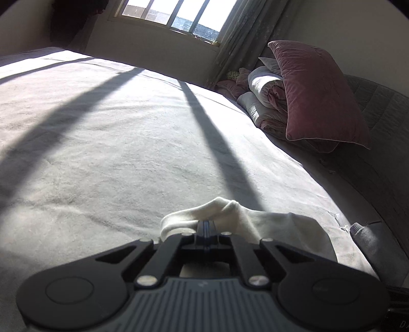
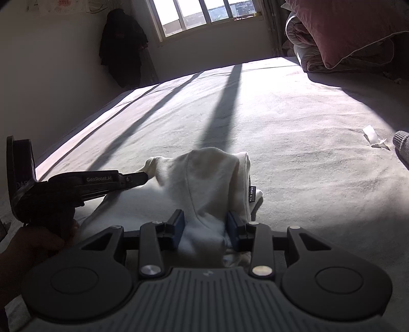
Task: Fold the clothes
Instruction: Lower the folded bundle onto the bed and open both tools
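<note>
1. White fabric, a small garment (image 2: 204,184), is seen bunched on the bed sheet (image 2: 294,122), directly ahead of both grippers.
2. Right gripper (image 2: 204,226): the blue-padded fingers (image 2: 179,226) are set apart, with a raised hump of the garment standing between them; whether the pads press the cloth cannot be told.
3. Left gripper (image 1: 206,224): the fingers are pressed together, and a fold of the white garment (image 1: 230,214) is pinched at their tip. In the right wrist view the same gripper (image 2: 144,177) is seen from the side, nipping the garment's left edge, held by a hand (image 2: 38,237).
4. A dark label (image 2: 251,192) is noted on the garment's right hem.
5. A scrap of white paper (image 2: 373,139) lies on the sheet, well apart to the right, near a grey knitted cuff (image 2: 402,145).
6. Long bar shadows are cast across the sheet.
7. Farther off, a pink pillow (image 1: 317,94) leans on a rolled duvet (image 1: 265,86) by the headboard (image 1: 378,102).
8. A barred window (image 2: 204,12) and dark hanging clothing (image 2: 122,46) are recorded at the far wall.
</note>
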Available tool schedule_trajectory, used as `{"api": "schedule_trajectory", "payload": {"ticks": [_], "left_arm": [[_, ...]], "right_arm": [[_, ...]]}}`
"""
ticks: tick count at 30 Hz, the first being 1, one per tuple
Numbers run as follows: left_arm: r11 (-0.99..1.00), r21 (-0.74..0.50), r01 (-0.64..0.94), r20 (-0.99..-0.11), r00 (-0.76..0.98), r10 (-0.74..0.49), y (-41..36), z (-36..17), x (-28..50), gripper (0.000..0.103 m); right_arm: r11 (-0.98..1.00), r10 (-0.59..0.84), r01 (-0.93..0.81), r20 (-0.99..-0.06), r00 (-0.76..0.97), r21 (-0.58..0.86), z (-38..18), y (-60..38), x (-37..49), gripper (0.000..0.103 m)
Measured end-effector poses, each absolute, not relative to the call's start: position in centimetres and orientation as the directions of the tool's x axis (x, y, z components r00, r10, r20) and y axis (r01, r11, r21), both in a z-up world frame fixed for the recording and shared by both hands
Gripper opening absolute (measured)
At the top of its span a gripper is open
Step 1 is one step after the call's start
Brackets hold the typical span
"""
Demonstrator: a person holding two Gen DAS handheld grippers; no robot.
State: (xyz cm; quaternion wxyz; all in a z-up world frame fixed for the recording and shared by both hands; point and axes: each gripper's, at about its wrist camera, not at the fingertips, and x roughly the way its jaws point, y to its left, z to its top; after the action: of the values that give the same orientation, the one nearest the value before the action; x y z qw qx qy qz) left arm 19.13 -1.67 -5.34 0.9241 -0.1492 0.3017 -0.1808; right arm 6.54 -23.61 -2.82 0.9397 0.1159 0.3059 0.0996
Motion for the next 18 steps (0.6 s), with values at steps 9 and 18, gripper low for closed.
{"api": "schedule_trajectory", "payload": {"ticks": [9, 18], "left_arm": [[0.901, -0.301, 0.313, -0.504, 0.75, -0.429, -2.3, -1.3, 16.9, 0.009], [0.877, -0.166, 0.452, -0.535, 0.706, -0.465, -3.6, -1.2, 10.1, 0.013]], "right_arm": [[0.945, 0.268, -0.112, -0.532, 0.803, 0.306, -2.2, -23.6, 6.2, 0.042], [0.95, 0.264, -0.124, -0.524, 0.81, 0.287, -1.2, -23.5, 5.0, 0.047]]}}
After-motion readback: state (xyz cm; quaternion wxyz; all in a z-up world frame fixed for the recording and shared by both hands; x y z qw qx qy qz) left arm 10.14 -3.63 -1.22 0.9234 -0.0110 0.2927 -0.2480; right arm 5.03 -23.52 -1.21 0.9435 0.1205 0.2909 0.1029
